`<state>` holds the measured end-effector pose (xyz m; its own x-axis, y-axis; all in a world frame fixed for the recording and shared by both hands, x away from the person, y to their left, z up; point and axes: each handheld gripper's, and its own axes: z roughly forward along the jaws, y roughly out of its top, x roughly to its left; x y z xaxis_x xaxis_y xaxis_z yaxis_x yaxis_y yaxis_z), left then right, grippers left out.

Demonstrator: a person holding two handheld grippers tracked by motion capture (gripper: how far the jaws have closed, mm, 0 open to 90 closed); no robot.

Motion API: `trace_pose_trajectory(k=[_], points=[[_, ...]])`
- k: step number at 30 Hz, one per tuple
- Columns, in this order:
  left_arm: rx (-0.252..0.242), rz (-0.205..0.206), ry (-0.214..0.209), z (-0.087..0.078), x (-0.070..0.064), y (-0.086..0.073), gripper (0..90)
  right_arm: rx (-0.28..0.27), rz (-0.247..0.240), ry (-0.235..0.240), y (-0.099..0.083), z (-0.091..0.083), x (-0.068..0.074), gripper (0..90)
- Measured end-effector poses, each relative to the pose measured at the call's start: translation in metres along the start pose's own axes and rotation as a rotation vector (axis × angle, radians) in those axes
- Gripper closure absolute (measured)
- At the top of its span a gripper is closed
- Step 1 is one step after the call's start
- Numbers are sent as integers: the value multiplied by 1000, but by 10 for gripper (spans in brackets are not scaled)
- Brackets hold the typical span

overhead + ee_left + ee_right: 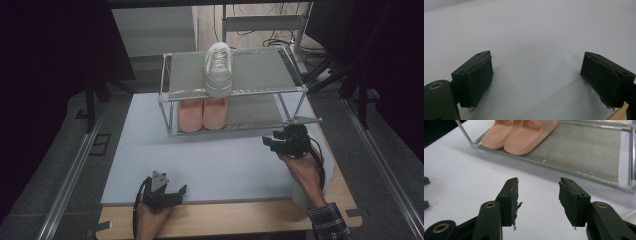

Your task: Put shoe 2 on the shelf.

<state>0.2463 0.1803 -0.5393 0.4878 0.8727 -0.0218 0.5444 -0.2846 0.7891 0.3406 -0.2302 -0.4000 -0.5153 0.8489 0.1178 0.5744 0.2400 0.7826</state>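
Fingers (513, 195) on both my grippers stand wide, empty; reaching right, I may knock the rack (232, 92), toppling the white sneaker (218, 69).

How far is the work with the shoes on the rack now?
Already placed: one white sneaker on the rack's top shelf, and a pair of pink slippers on the lower shelf. In hand: nothing; the left gripper and right gripper are open and empty. A second sneaker has not been placed.
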Motion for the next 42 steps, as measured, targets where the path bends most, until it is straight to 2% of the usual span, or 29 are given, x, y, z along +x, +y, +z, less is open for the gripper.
trace_pose_trajectory(k=[6, 12, 15, 21, 26, 36, 42], points=[[-2, -3, 2, 0, 0, 0, 109, 24, 11, 0, -9, -8, -2, 502], [-2, 1, 2, 0, 0, 0, 109, 40, 17, -39, -17, -20, -12, 549], [-2, -2, 3, 0, 0, 0, 109, 52, 27, -74, -21, -25, -20, 603], [1, 2, 2, 0, 0, 0, 109, 72, 45, -154, -33, -39, -41, 776], [0, -1, 1, 0, 0, 0, 109, 69, 85, -211, -44, -50, -59, 887], [0, -1, 1, 0, 0, 0, 109, 41, 148, -308, -62, -73, -90, 894], [0, -1, 2, 0, 0, 0, 109, 82, 178, -326, -82, -73, -102, 894]])
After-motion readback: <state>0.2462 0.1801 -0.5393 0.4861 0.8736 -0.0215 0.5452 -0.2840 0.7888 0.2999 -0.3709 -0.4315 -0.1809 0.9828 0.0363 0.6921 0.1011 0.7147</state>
